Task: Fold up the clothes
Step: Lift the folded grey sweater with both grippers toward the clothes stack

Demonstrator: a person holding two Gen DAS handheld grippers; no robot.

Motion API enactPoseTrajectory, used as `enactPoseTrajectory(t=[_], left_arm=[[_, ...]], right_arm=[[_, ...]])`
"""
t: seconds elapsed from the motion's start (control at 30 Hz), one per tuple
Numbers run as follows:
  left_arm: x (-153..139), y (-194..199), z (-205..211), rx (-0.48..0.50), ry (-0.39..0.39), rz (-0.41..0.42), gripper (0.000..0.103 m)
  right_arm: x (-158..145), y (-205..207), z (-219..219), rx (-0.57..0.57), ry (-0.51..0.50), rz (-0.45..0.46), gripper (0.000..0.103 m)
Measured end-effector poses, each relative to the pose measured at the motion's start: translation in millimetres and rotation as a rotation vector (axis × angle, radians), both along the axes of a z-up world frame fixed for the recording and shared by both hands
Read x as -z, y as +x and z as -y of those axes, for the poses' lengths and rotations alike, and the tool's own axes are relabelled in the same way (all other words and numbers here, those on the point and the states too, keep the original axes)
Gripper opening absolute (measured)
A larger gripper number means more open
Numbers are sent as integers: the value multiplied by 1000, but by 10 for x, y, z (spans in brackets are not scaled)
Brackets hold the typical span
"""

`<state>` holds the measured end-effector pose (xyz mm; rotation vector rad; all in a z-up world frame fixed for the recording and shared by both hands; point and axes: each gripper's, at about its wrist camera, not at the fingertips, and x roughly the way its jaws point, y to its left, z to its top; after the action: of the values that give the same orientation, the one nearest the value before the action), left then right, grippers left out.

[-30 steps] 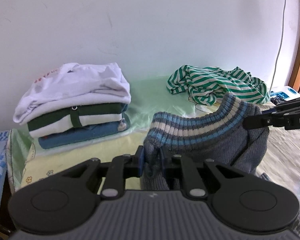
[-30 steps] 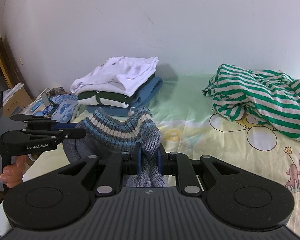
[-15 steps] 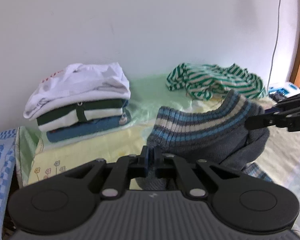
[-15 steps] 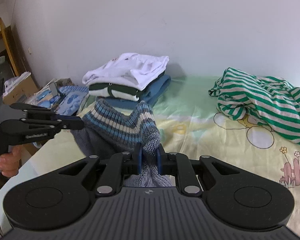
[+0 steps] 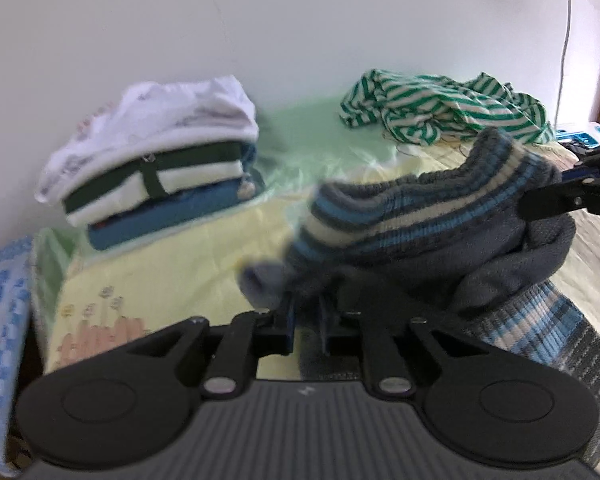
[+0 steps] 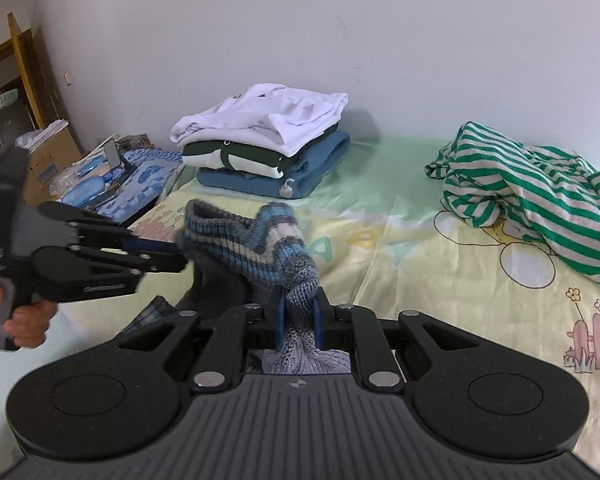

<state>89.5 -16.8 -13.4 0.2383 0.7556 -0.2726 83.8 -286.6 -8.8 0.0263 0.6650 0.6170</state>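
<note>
The grey knit sweater (image 6: 256, 240) with blue and cream striped ribbing hung between the two tools above the bed (image 6: 420, 248), its lower part slumped on the sheet. The right hand-held gripper (image 6: 298, 322) was clenched on a fold of the ribbed knit, the yarn bunched thick between the blue pads. The left hand-held gripper (image 5: 306, 322) had just been opening; in its own blurred view the jaws stood slightly apart with some grey knit lying over and between them, but no pinch could be made out — judged released. From the right wrist view its tip sat at the far end of the striped ribbing. Handling judgement: bulky, soft, moderately heavy for a garment, it sags wherever unsupported and stretches under its own weight. The yarn is not slippery, so a moderate pinch should hold, though loops could snag on the jaw edges. The best hold is probably the doubled ribbed hem or a shoulder seam — denser, less stretch — with both tools on matching corners. Folded stack (image 6: 268, 144) and an unfolded green-striped shirt (image 6: 540, 188) lay well apart on the bed near the wall.
</note>
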Motion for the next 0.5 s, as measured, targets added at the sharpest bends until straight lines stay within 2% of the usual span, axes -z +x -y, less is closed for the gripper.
enactPoseTrajectory(t=[0.03, 0.07, 0.1, 0.17, 0.2, 0.23, 0.3, 0.37, 0.5], left_arm=[[31, 42, -21, 10, -3, -8, 20], [55, 85, -37, 25, -7, -15, 30], [75, 127, -52, 40, -9, -20, 34], [85, 209, -77, 69, -5, -15, 36], [87, 255, -97, 83, -8, -15, 43], [85, 315, -140, 96, -29, -22, 46], [85, 438, -245, 129, -90, -49, 62], [107, 547, -317, 161, -125, -71, 70], [210, 706, -365, 221, -111, -93, 72]], right_arm=[[0, -12, -13, -1, -3, 2, 13], [2, -20, -22, -3, 3, 1, 13], [5, -25, -31, -4, 9, -2, 13], [12, -52, -66, -11, -1, 3, 13], [14, -70, -84, -14, -10, 8, 13], [17, -88, -101, -17, -19, 13, 13], [22, -121, -113, -26, -21, 13, 13], [27, -155, -112, -28, -29, 19, 13], [36, -184, -42, -27, -14, 11, 13]])
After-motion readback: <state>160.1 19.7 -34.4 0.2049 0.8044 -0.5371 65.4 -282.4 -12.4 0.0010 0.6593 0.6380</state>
